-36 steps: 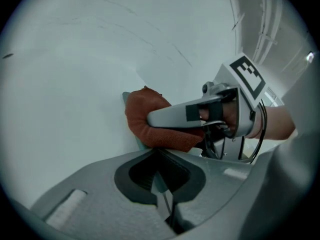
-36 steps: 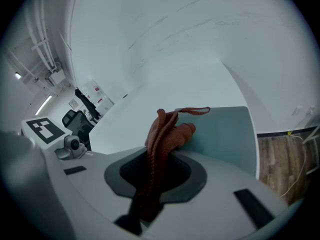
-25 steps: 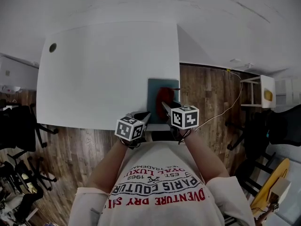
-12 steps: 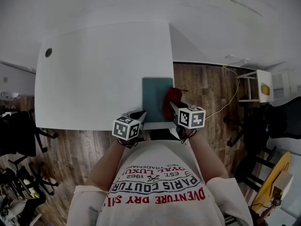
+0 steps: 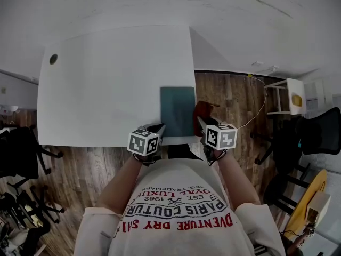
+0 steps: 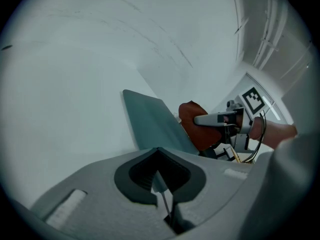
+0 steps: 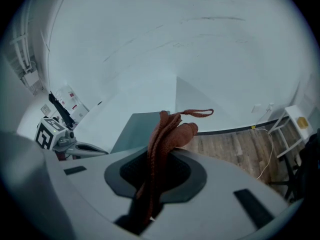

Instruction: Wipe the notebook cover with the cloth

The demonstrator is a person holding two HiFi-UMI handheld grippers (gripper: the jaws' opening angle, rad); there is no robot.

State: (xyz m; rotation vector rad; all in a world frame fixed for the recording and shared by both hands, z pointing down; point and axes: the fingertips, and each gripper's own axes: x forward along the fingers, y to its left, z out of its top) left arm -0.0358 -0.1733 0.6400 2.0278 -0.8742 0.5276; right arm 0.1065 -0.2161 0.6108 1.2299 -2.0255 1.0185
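Just 1 cloth (image 5: 202,111) & 1 notebook (image 5: 177,110)

Head view overhead; notebook (image 5: 178,111) in all views.

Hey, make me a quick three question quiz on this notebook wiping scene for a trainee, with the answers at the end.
1. Which gripper holds the cloth? A left, B right, C neither.
2. True or false: the cloth lies flat on the notebook cover.
3. Fill in: seen from the person, the notebook lies by the table's ___ edge.
Key: 1 B, the right gripper is shut on it. 2 False, it is held beside the notebook, past the table's edge. 3 right.
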